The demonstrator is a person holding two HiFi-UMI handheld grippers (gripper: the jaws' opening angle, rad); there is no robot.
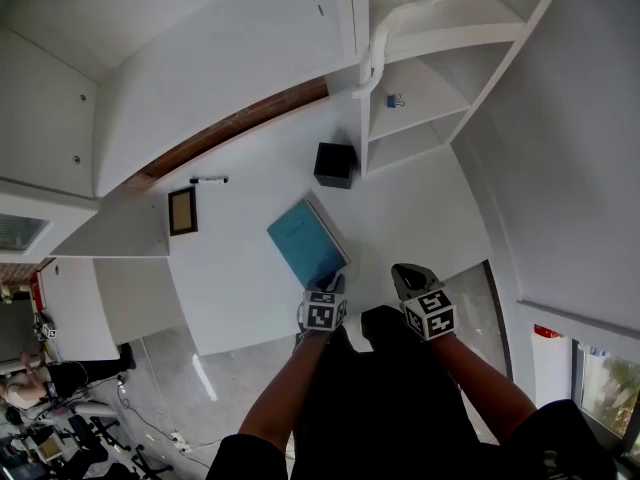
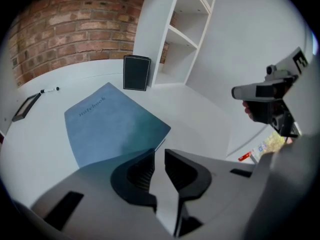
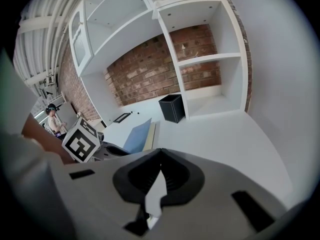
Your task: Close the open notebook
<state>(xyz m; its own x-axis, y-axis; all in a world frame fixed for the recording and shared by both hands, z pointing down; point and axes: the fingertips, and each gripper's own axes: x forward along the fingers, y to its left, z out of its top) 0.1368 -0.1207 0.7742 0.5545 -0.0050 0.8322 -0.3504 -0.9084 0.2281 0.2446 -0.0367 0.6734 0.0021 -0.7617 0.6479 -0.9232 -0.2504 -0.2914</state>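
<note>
The blue notebook (image 1: pixel 307 241) lies closed on the white table (image 1: pixel 240 278), cover up, its word "notebook" showing in the left gripper view (image 2: pixel 112 124). My left gripper (image 1: pixel 328 286) hovers just over its near corner. Its jaws (image 2: pixel 159 154) stand a little apart with nothing between them. My right gripper (image 1: pixel 408 276) is held to the right of the notebook, off its edge, and is shut and empty (image 3: pixel 159 156). From the right gripper view the notebook (image 3: pixel 136 136) shows its page edge, with the left gripper's marker cube (image 3: pixel 82 141) beside it.
A black box (image 1: pixel 335 164) stands behind the notebook against a white shelf unit (image 1: pixel 420 98). A marker pen (image 1: pixel 209 180) and a small dark frame (image 1: pixel 182 211) lie at the table's far left. The table's front edge runs just below the grippers.
</note>
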